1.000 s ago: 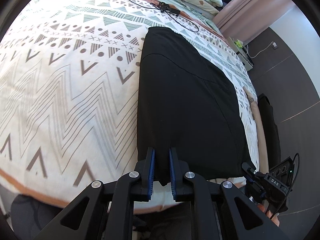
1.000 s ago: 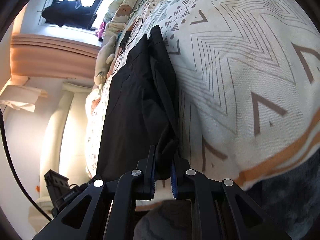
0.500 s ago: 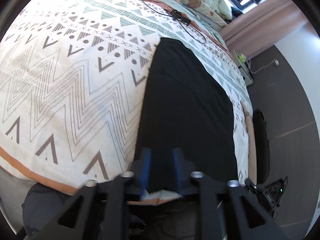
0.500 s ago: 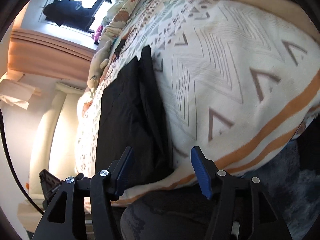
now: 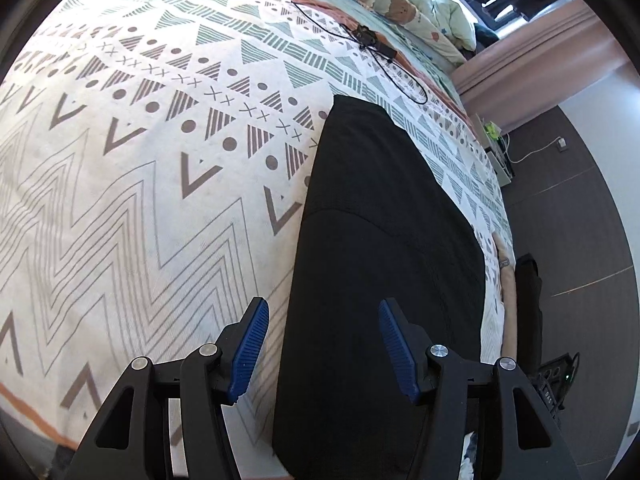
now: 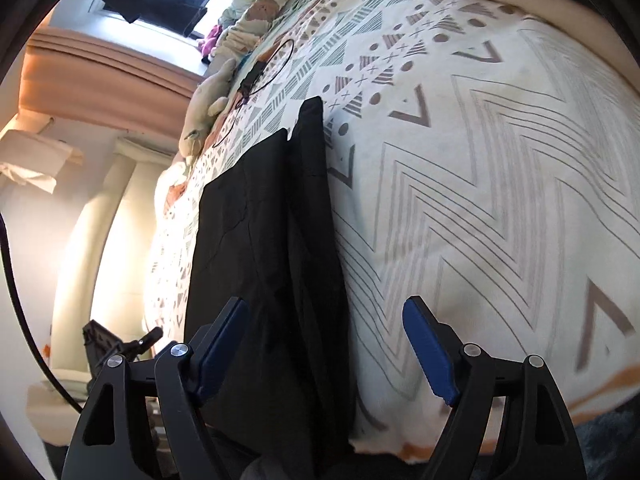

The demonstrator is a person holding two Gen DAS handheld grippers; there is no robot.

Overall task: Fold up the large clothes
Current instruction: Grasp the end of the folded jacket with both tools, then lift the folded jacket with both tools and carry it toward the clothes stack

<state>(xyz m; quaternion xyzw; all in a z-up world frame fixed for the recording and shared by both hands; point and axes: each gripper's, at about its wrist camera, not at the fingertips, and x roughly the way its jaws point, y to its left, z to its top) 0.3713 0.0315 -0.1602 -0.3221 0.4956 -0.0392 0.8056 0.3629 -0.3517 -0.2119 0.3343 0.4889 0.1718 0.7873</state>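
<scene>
Left wrist view: black garment [image 5: 384,264] lies flat on the patterned bedspread [image 5: 140,200], a long dark strip running from the near bed edge away toward the pillows [image 5: 404,8]. My left gripper [image 5: 322,346] has its blue pads spread wide, holding nothing; the near left edge of the cloth falls between them.

Right wrist view: right gripper [image 6: 326,348] likewise spread wide and empty, fingers straddling the near end of the garment [image 6: 272,264]. A lengthwise fold or overlapping layer runs along its right side.

Handling, my judgement: soft, limp fabric, light for its area, no stiffness to speak of. It will sag and drag if lifted from one point, so I should use both grippers at once. Stacked layers may slide apart unless the pinch catches all of them. Best holds look to be the two near corners, pinched at the hem through every layer.

Edges and room: near end sits right at the bed edge, possibly hanging slightly over; I cannot tell how far. Wide open bedspread on the left gripper's side. On the other side the garment lies near the bed's long edge, with dark floor [image 5: 580,208] beyond. A black cable [image 5: 376,44] lies past the far end, apart from the cloth; a fold toward it should stop short.
</scene>
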